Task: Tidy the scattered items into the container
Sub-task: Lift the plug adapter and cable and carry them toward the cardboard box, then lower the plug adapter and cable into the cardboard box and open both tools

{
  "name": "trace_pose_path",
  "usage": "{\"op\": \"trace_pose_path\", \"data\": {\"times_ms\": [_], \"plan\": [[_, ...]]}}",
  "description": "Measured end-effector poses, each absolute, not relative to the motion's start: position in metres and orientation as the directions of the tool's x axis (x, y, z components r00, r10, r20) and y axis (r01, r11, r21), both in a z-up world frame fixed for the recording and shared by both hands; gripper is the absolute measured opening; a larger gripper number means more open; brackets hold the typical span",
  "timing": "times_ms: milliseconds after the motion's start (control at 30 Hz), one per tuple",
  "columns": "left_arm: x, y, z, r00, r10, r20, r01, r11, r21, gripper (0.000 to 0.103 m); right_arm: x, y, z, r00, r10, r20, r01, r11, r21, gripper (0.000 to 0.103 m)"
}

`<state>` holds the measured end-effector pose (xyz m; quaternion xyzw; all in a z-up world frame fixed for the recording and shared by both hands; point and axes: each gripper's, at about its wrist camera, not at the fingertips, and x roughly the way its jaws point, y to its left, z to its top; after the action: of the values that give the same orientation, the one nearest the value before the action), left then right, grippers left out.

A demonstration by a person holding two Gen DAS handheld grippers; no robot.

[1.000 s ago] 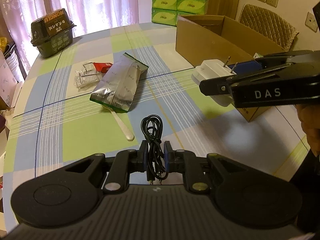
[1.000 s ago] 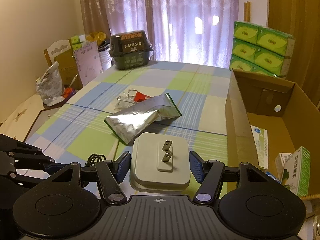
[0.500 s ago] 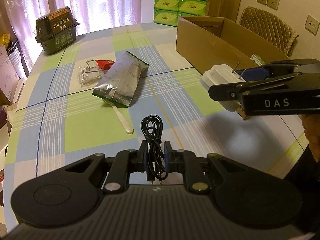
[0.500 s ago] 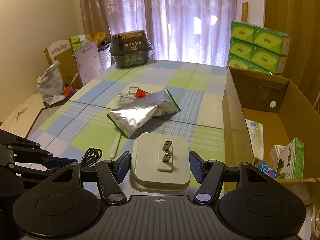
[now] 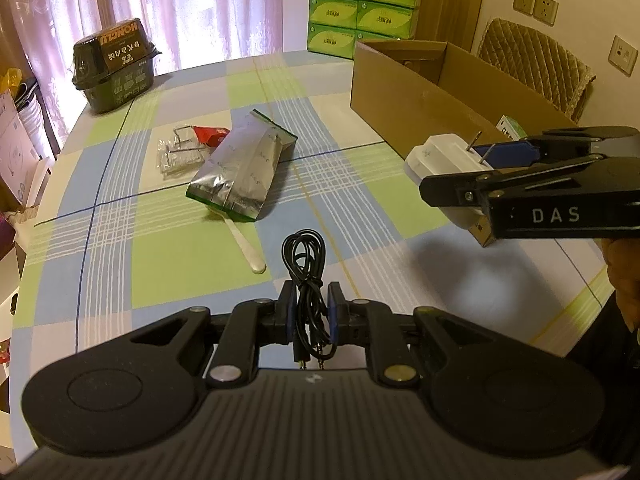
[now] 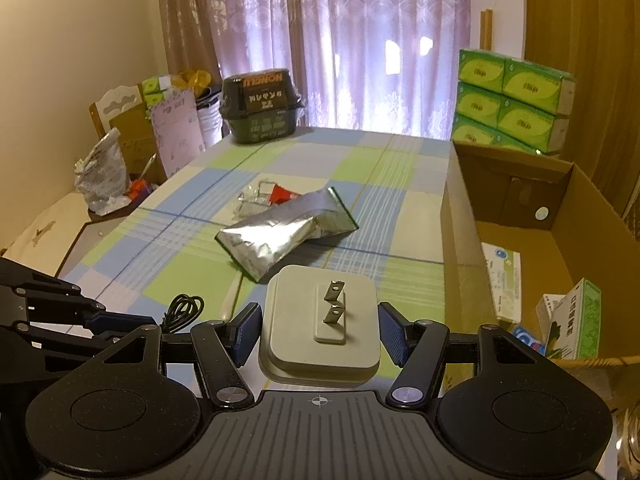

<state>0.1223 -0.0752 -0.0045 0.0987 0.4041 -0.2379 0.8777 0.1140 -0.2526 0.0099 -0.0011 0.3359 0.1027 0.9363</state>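
Left gripper point(image 5: 311, 312) fingers clamp bundled black audio cable point(image 5: 306, 268) — loop sticking forward above checked-cloth worktop point(image 5: 160, 264). Right gripper point(image 6: 319, 330) fingers grip white square wall charger point(image 6: 320, 320), prongs up, held beside open brown cardboard box point(image 6: 460, 240) — near wall just right of it. Silver foil pouch point(image 5: 240, 168) lies mid-worktop.

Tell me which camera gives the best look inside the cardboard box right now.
The right wrist view. It looks over the cardboard box wall onto the floor, showing a flat packet and small cartons inside. The left wrist view shows mostly the box's outer wall and far flap, with the right gripper and its white adapter blocking the near end.
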Motion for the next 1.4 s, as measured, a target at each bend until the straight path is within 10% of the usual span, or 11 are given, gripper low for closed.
{"op": "trace_pose_path", "data": {"times_ms": [1400], "plan": [[0.164, -0.275, 0.051, 0.465, -0.581, -0.668, 0.714, 0.692, -0.104, 0.012, 0.104, -0.448, 0.059, 0.836, -0.062, -0.546, 0.091, 0.995, 0.027, 0.065]]}}
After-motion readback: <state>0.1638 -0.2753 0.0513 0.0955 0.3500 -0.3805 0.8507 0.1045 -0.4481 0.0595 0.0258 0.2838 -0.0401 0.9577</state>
